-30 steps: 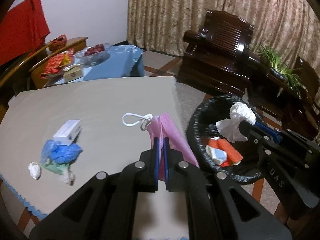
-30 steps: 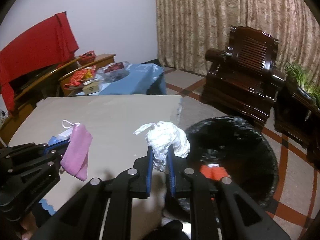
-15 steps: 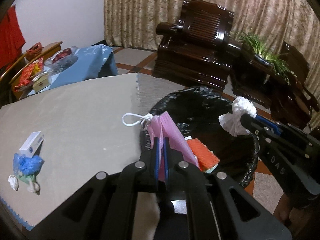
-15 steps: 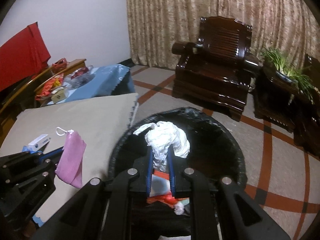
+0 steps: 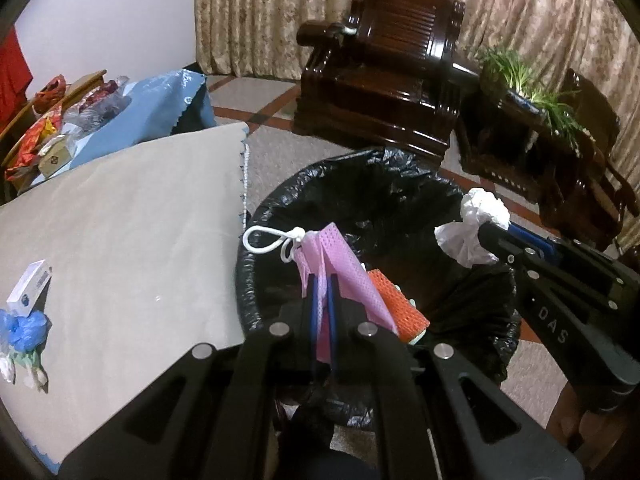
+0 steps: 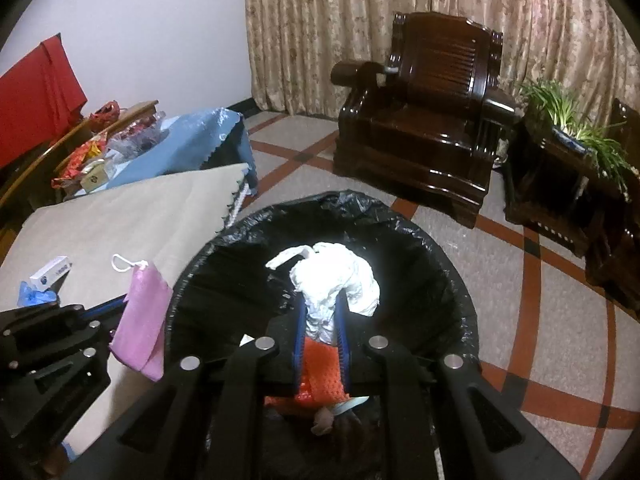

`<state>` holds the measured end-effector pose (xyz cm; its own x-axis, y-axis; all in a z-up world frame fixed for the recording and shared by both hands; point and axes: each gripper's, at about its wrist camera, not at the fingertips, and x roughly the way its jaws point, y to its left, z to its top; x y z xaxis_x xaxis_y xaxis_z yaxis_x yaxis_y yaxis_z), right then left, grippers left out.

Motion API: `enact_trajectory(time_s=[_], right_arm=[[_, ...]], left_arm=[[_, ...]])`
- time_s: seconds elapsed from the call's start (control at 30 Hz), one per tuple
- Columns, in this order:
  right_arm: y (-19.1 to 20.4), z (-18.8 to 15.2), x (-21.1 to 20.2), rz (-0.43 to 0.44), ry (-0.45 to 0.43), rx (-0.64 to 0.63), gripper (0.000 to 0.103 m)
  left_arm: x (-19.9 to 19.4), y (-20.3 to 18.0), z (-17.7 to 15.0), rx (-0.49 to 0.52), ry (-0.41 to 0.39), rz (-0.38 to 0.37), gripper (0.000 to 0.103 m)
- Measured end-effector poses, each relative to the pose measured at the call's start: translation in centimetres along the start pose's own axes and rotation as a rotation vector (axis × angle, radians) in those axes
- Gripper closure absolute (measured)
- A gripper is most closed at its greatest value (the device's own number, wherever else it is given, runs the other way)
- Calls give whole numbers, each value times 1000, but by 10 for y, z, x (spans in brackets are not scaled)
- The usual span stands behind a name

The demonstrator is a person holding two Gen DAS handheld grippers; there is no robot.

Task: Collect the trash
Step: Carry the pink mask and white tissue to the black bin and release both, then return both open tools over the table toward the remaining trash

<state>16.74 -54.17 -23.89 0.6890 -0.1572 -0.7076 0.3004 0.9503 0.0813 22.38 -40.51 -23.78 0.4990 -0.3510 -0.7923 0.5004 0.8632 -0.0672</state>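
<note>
Curtains and a dark armchair back the black-lined bin (image 6: 320, 240). Right gripper (image 6: 322, 320) jaws pinch a tissue wad (image 6: 336, 280) over its middle; left gripper (image 5: 322, 292) jaws clamp a pink mask (image 5: 340, 264) at the bin's 9 o'clock rim (barely inside). Better to shift the left toward centre before both release.

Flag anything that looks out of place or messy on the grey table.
Leftover litter sits at the near left edge of the grey table: a small white box, a crumpled blue bag beside it, and white wads. The rest of its top is bare.
</note>
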Motion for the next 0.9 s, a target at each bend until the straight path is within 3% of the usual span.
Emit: enact_trajectory(time_s=[0.3,0.4,0.47,0.53,0.9], right_arm=[[-14,-2,33,-13,49,21,89],[-18,-4,44,-17,83,28,83],[-20,-6,49,-19,100,45,77],[-21,-10,50,-27,108,51,72],[-19,-31,23,-48,117,116,67]], left_arm=[[33,-14,12,22,24,-19,97],[41,-16,13,28,30,-25,90],[45,-16,14,24,34,-22,71],[46,-14,14,19,29,-17,61],[30,0,8,17,12,-3,51]])
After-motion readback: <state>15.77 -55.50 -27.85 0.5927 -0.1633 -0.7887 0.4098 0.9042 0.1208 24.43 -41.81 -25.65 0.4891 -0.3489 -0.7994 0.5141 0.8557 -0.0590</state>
